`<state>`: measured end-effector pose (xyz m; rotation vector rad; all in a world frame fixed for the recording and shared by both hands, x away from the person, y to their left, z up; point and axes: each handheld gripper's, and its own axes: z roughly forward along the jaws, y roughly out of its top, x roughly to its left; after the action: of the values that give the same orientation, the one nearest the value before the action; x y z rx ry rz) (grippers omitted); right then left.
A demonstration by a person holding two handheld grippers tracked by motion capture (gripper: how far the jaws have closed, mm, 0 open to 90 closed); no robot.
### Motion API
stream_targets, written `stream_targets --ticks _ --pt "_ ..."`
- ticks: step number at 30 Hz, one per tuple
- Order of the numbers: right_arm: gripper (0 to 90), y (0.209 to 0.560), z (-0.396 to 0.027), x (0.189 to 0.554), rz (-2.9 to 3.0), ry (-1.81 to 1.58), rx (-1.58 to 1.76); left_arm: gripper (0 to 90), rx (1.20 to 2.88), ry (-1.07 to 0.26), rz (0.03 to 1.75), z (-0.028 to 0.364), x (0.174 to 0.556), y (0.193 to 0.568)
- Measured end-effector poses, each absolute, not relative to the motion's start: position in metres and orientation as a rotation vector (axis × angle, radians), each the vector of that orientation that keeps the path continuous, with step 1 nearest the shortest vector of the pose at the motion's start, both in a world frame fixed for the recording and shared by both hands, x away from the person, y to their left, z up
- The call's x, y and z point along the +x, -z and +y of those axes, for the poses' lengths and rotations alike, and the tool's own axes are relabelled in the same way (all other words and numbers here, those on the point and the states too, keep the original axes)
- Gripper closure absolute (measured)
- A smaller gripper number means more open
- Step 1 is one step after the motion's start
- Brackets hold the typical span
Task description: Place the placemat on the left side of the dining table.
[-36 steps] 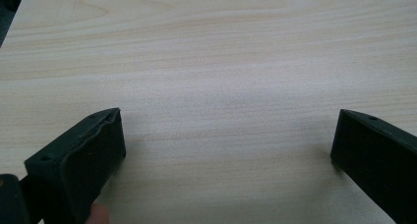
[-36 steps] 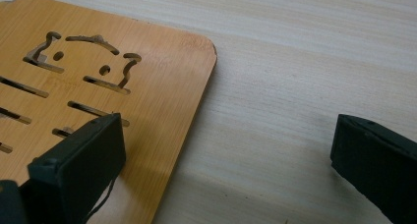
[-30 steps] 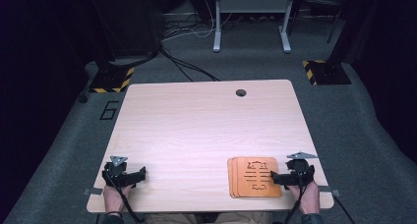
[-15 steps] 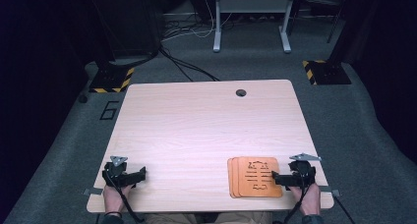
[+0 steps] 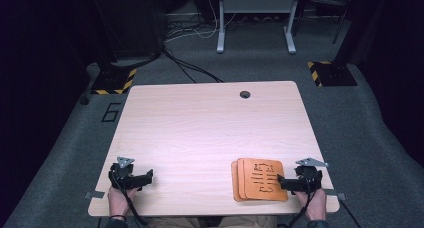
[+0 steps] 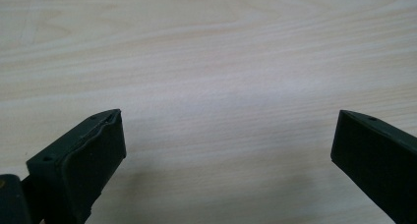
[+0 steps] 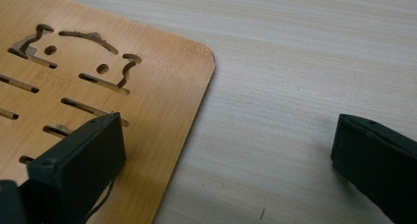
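A small stack of orange wooden boards [image 5: 260,180] with cut-out slots lies flat near the table's front right edge. My right gripper [image 5: 283,181] rests at its right edge, open. In the right gripper view the top board [image 7: 98,86] lies under the left jaw, while the right jaw hangs over bare wood. My left gripper [image 5: 148,176] sits at the front left of the table, open, with nothing between its jaws; the left gripper view has bare tabletop [image 6: 216,86] between them.
The light wooden table [image 5: 210,133] has a round cable hole [image 5: 244,94] near its far edge. Beyond it are grey carpet, cables, a white desk frame [image 5: 255,18] and black-yellow striped feet [image 5: 330,73].
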<state>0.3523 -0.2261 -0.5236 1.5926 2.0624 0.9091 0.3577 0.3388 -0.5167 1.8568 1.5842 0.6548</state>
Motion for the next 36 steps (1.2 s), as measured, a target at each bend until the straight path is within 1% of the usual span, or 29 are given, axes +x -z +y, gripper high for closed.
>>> stream_targets --ticks 3,10,22,30,32,36 --pt "0.0 0.524 -0.229 0.350 2.039 -0.962 1.608 0.0 1.868 -0.652 1.569 0.334 0.359 0.512" --pt "0.0 0.525 -0.235 0.347 2.010 -0.958 1.622 0.0 1.881 -0.652 1.547 0.326 0.361 0.506" --pt "0.0 0.524 -0.238 0.346 2.005 -0.932 1.611 0.0 1.929 -0.659 1.468 0.304 0.363 0.486" --pt "0.0 0.526 -0.236 0.347 2.010 -0.905 1.602 0.0 1.967 -0.630 1.400 0.278 0.364 0.475" --pt "0.0 0.526 -0.237 0.347 2.010 -0.906 1.601 0.0 1.991 -0.627 1.361 0.268 0.364 0.470" --pt "0.0 0.525 -0.241 0.346 1.996 -0.963 1.619 0.0 2.008 -0.620 1.331 0.258 0.364 0.465"
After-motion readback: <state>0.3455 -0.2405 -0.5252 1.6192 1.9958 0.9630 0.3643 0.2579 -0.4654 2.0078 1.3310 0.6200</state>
